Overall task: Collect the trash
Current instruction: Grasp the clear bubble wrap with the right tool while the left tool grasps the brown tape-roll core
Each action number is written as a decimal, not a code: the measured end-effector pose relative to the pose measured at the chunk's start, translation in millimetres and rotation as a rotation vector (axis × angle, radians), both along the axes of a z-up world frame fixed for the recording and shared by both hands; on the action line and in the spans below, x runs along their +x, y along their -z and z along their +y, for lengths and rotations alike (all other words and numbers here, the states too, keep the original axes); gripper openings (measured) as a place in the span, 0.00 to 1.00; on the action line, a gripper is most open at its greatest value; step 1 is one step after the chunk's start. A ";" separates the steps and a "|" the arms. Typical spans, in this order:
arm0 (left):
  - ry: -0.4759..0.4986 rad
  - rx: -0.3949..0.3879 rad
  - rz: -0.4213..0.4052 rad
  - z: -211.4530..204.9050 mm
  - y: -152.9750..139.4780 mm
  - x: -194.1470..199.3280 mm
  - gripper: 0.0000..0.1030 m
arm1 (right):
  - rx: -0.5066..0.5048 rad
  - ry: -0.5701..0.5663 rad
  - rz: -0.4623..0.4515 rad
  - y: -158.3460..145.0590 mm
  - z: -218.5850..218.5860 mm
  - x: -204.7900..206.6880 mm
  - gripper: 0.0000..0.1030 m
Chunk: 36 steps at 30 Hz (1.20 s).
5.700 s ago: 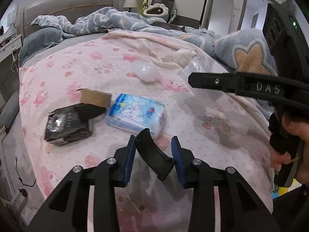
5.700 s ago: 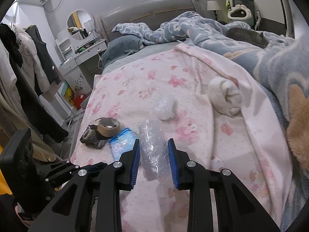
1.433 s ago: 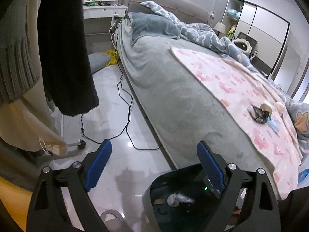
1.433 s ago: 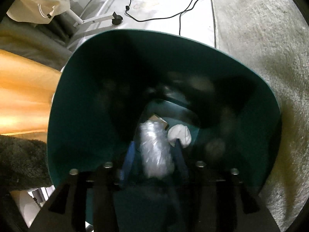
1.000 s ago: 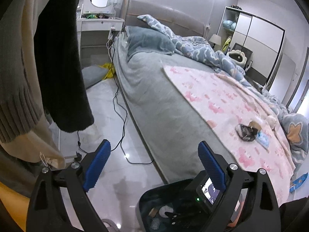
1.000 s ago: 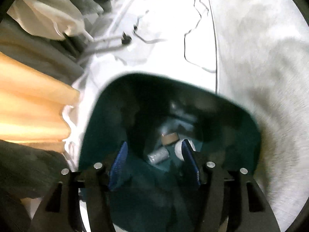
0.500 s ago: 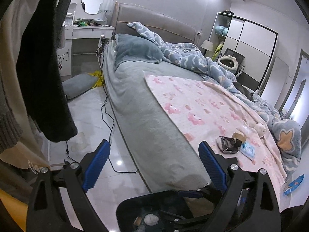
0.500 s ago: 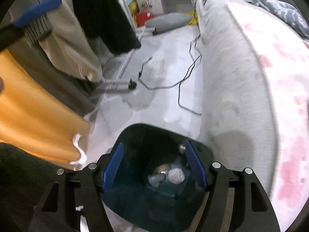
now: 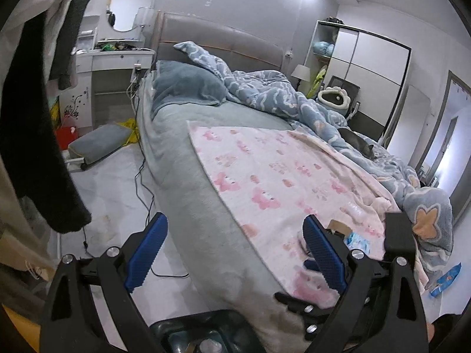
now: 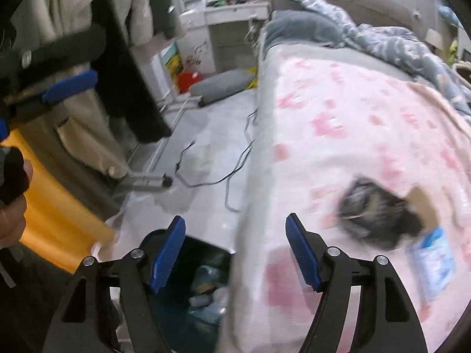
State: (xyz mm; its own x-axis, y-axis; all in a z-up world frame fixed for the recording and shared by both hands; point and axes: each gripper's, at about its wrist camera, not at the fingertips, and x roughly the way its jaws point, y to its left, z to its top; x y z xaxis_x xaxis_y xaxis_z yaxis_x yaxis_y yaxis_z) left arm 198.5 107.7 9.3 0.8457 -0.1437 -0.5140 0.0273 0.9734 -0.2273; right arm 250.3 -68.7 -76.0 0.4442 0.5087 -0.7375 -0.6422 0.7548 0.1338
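Note:
A dark teal trash bin stands on the floor against the bed's side, with several pieces of trash inside; its rim shows in the left wrist view. On the pink blanket lie a black crumpled wrapper, a brown cardboard piece and a blue-white tissue pack; the pack also shows in the left wrist view. My left gripper is open and empty above the bin. My right gripper is open and empty, over the bed's edge beside the bin.
Black cables run across the white floor. A grey cushion and a red box lie by the white dresser. Dark clothes hang at the left. A blue quilt covers the bed's far side.
My right gripper, which dropped the clear plastic wrap into the bin, has risen out and swung toward the bed. My left gripper has tilted up, still open.

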 end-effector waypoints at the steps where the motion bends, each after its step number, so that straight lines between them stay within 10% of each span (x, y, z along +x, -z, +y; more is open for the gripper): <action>1: 0.010 0.011 0.000 -7.2 -0.5 4.6 0.92 | 0.006 0.017 -0.012 -3.9 -9.6 4.7 0.70; 36: 0.415 0.183 0.149 -184.1 54.1 114.9 0.92 | 0.012 0.354 -0.068 -4.3 -204.4 124.1 0.70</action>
